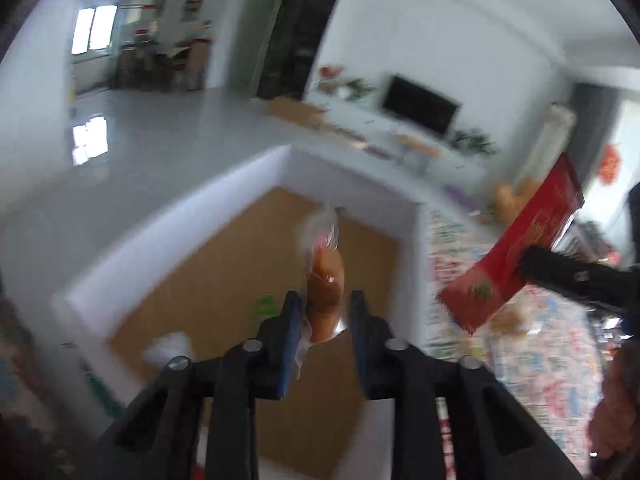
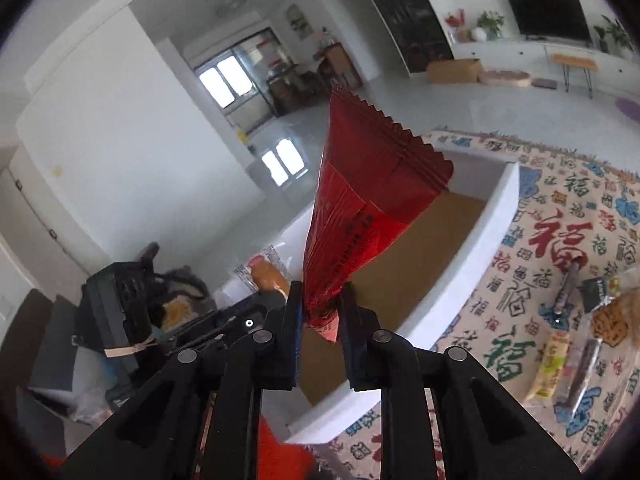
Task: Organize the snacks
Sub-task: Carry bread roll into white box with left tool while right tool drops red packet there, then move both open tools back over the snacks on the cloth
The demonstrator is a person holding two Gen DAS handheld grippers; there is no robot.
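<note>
Red snack packet (image 2: pixel 360 208) pinched at its low end in the right gripper (image 2: pixel 322 292), jaws narrow and tight on it, zigzag top end pointing up to 12 o'clock. Held over the white box (image 2: pixel 492 216), brown inside. In the left wrist view, left gripper (image 1: pixel 326 300) with jaws partly wide and a bun (image 1: pixel 325 280) in a clear wrapper standing between them. Touching the left pad or just beside it, hard to tell through the blur; clear of the right pad, so not squeezed. Under the bun, the brown floor of the box, with a small green thing (image 1: pixel 264 306) at 9 o'clock of the fingertips and a white wrapper (image 1: pixel 168 348) at 8 o'clock. Red snack packet at 3 o'clock in this view, tilted. Box sitting on a cloth (image 2: pixel 560 240) with red, blue and green signs. More snacks (image 2: pixel 600 320) lying on the cloth at 3 o'clock of the right gripper, well apart from the box.
</note>
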